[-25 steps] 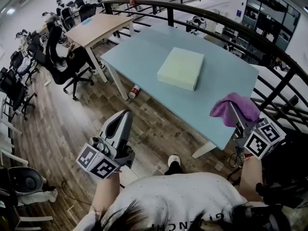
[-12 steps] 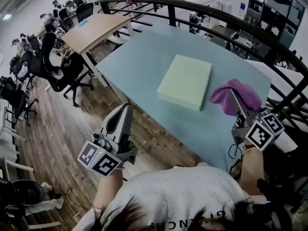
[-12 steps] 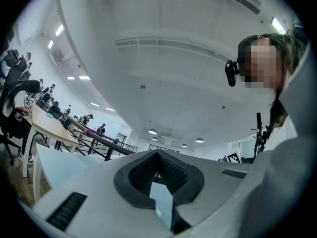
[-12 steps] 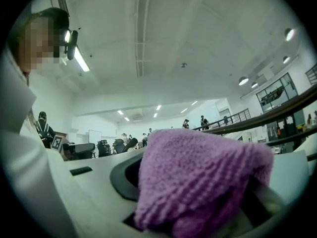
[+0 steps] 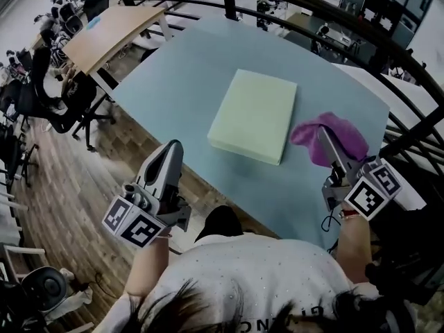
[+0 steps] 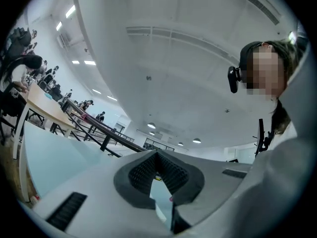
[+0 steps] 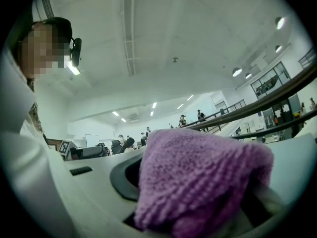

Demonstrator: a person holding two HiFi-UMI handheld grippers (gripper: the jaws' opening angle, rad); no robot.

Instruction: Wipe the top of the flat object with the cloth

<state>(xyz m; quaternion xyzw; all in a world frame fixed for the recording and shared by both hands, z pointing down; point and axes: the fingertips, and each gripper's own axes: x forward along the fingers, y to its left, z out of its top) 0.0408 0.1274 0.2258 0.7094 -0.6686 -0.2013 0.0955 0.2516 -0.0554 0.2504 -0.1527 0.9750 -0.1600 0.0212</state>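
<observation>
The right hand-held gripper (image 5: 325,144) is grasping the cloth (image 5: 341,132) just beside the flat object (image 5: 254,114) on the counter (image 5: 180,75); the left hand-held gripper (image 5: 172,148) is hovering clenched, empty; lowering the cloth flat and pressing lightly is looking best.

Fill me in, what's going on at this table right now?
A person stands at a light blue table with a handheld gripper in each hand. The right gripper has its jaws shut on a purple cloth, held beside the right edge of the pale green flat object; the cloth is not on its top yet. The left gripper is empty, jaws shut, off the table's near edge.
</observation>
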